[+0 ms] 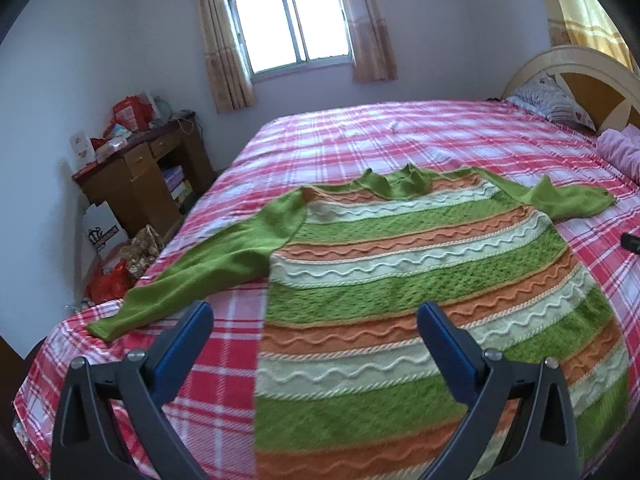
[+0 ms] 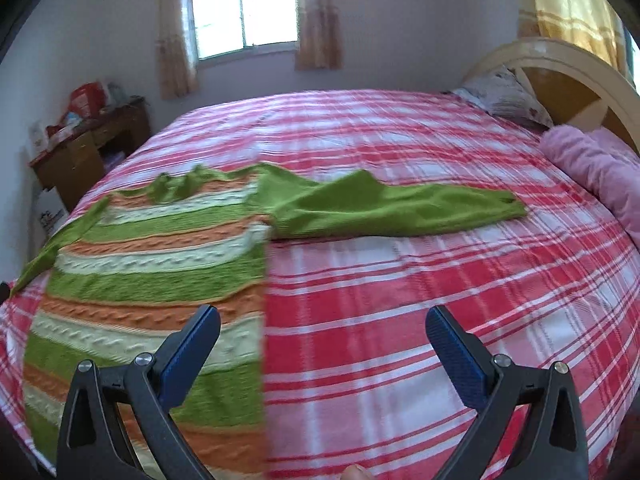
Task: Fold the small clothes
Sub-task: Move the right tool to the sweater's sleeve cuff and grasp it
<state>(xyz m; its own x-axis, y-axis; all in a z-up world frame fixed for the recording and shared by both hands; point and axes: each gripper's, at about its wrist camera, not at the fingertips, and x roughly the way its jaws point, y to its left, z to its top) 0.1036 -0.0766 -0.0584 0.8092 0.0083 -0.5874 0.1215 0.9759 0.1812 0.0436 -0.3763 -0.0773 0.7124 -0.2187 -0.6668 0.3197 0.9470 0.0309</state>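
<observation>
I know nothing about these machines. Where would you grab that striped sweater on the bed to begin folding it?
Probably by a sleeve cuff. The sweater lies flat, face up, both green sleeves spread out. The left sleeve's cuff lies near the open left gripper; come from the outer side, pinch it and carry it across the body. The open right gripper could take the right sleeve likewise.

Sweater point(image 1: 420, 264) lies flat on the bed point(image 1: 360, 136), neck toward the far side, sleeves spread out left and right. Pillow point(image 1: 552, 100) and rolled blanket point(image 1: 620, 152) at the far right by the headboard point(image 1: 592, 76). Desk point(image 1: 144, 172) left of the bed against the wall, bags point(image 1: 116, 276) on the floor before it. Window point(image 1: 288, 24) on the wall behind the bed.
</observation>
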